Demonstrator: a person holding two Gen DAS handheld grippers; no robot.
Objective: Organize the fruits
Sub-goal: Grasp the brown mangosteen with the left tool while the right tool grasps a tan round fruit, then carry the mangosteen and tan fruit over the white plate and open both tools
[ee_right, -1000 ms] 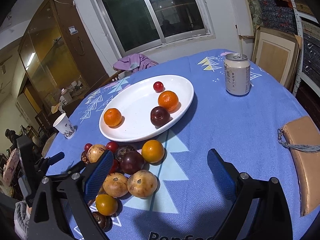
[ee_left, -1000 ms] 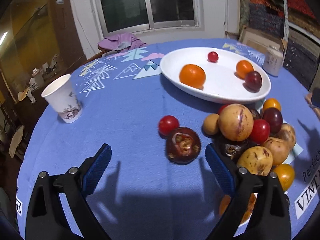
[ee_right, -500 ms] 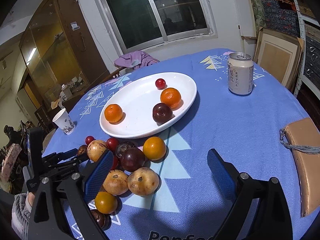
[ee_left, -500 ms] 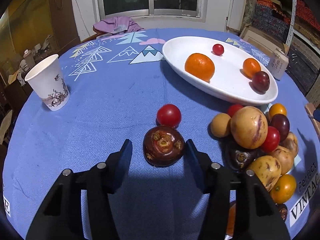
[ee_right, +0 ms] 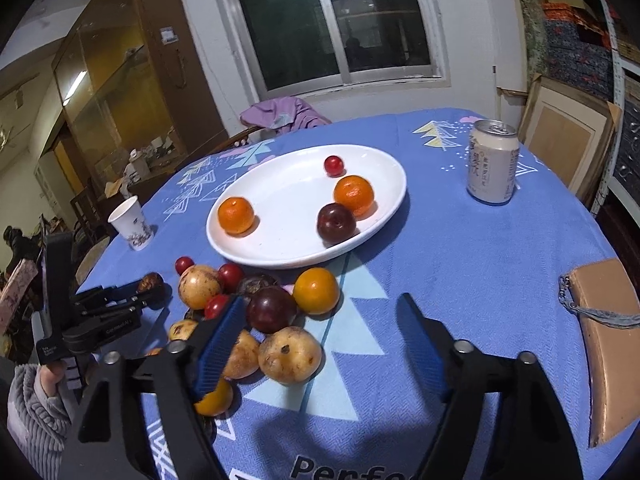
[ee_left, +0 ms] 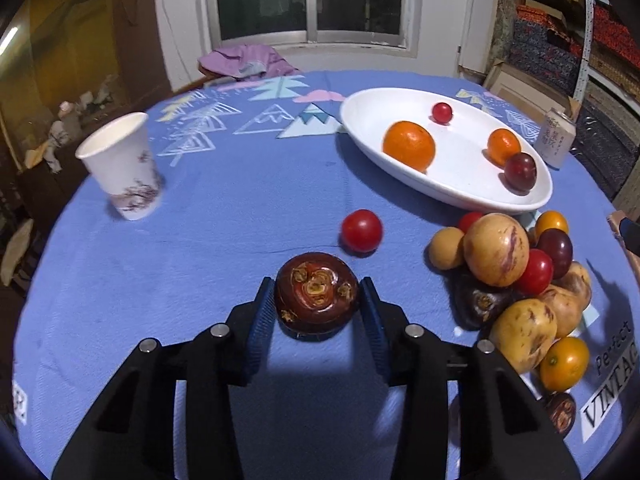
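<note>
- Dark maroon mangosteen (ee_left: 316,298), left wrist view: sits on the blue tablecloth (ee_left: 240,208) between the left gripper (ee_left: 318,308) pads, jaws closing, both pads at or just touching its sides. Can't confirm a firm squeeze yet.
- To do it well: finish closing on the widest part, lift straight up, clear the red cherry tomato (ee_left: 361,230) just beyond it, then carry to the white plate (ee_left: 362,120).
- Fruit pile (ee_left: 516,276) lies to the right of the gripper, near the plate's rim; paper cup (ee_left: 122,168) well off left.
- Right wrist view: right gripper (ee_right: 320,344) jaws narrowing but still wide, nothing held; left pad overlaps the pile, dark plum (ee_right: 271,309) just ahead.
- Plate already holds two oranges, a plum and a small red fruit.
- Surface: soft woven cloth on a round table, so round fruit may roll. Drink can (ee_right: 493,162) and tan pouch (ee_right: 608,344) on the right; window (ee_right: 332,24) and wooden cabinet (ee_right: 120,92) behind.
</note>
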